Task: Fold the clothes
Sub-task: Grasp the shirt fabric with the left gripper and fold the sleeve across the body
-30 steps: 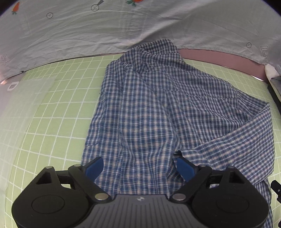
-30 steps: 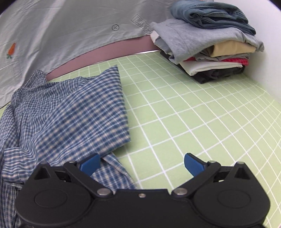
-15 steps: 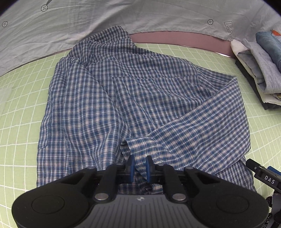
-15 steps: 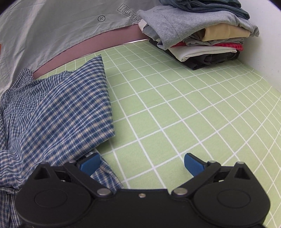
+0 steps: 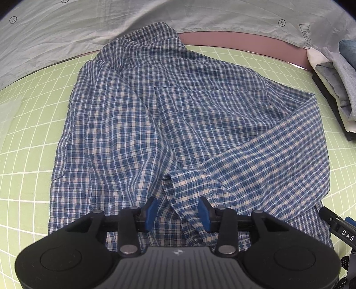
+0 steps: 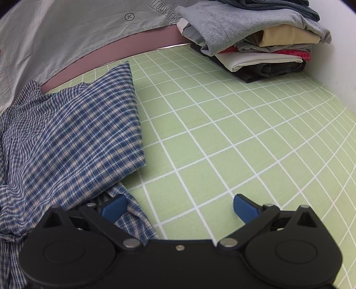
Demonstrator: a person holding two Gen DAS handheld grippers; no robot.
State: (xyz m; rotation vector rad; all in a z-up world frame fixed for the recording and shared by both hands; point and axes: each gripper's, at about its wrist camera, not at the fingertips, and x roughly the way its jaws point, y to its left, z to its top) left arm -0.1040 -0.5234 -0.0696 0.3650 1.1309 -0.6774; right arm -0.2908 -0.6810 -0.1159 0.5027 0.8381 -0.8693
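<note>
Left wrist view: set low behind the left gripper (image 5: 176, 211), facing forward and down along the fingers, close over the shirt (image 5: 178, 124). Right wrist view: set low behind the right gripper (image 6: 179, 206), facing forward across the mat (image 6: 222, 137) toward the clothes stack (image 6: 255, 42), near the surface. Shared by the 2 views: shirt, mat, stack, grey sheet (image 6: 77, 33) behind.

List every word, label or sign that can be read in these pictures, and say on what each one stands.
"DAS" – white letters on the black part at the lower right edge of the left wrist view; cut off by the frame.
"LOOK HERE", seemingly – boxed print on the grey sheet, upside down and partly hidden.
Circled plus signs – printed on the same sheet.
</note>
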